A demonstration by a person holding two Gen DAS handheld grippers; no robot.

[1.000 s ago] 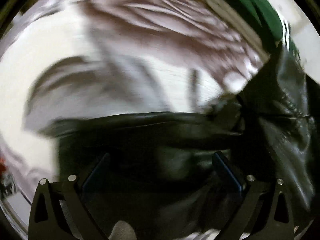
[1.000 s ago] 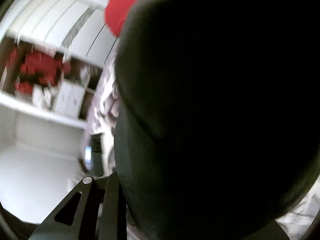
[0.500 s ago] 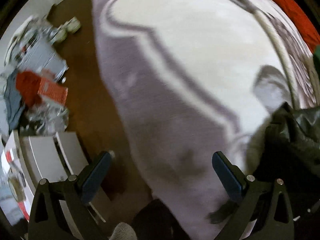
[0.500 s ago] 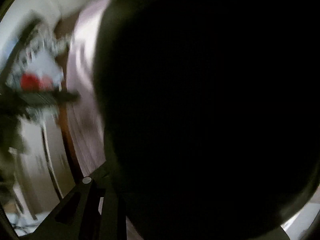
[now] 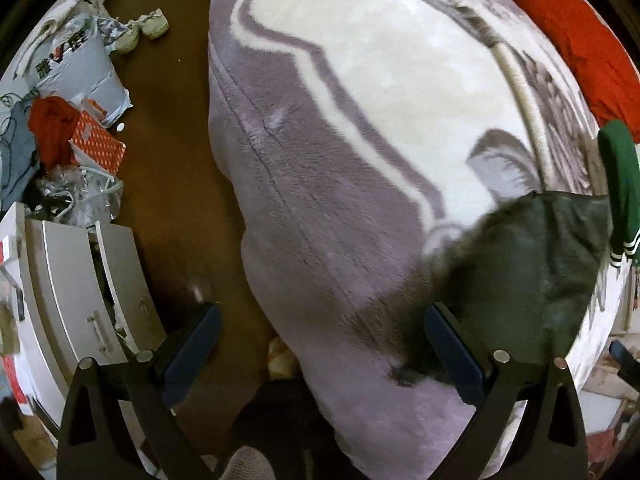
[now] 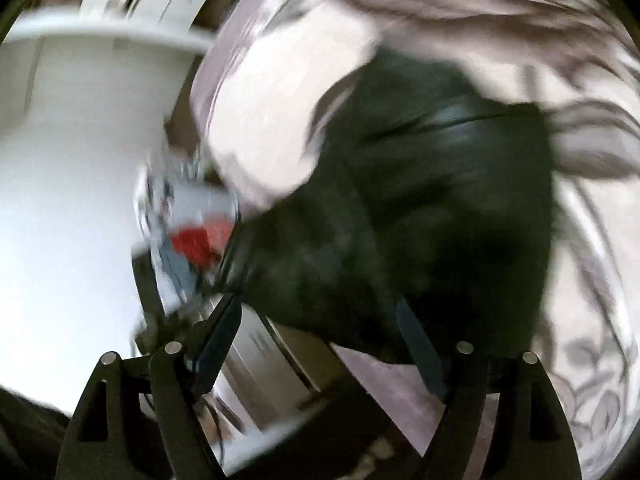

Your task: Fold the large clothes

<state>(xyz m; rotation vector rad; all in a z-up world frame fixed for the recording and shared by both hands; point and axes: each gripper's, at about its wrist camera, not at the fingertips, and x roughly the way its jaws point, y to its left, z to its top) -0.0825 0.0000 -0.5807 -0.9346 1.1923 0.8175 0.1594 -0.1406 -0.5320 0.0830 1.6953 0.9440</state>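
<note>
A dark, shiny garment (image 5: 532, 264) lies in a heap on the purple and cream blanket (image 5: 360, 128) covering the bed, at the right of the left wrist view. My left gripper (image 5: 320, 344) is open and empty above the bed's near edge, its right finger beside the garment. In the blurred right wrist view the same dark garment (image 6: 420, 208) fills the middle. My right gripper (image 6: 320, 344) is open, with the garment's lower edge just beyond its fingers.
A red garment (image 5: 580, 40) and a green garment (image 5: 620, 176) lie at the bed's far right. On the brown floor to the left are bags, shoes and clutter (image 5: 68, 92), and white drawers (image 5: 80, 292).
Both grippers have let go of the dark garment, which has dropped onto the bed. The left gripper has swung away to face the bed's edge and the floor. The right view has cleared.
</note>
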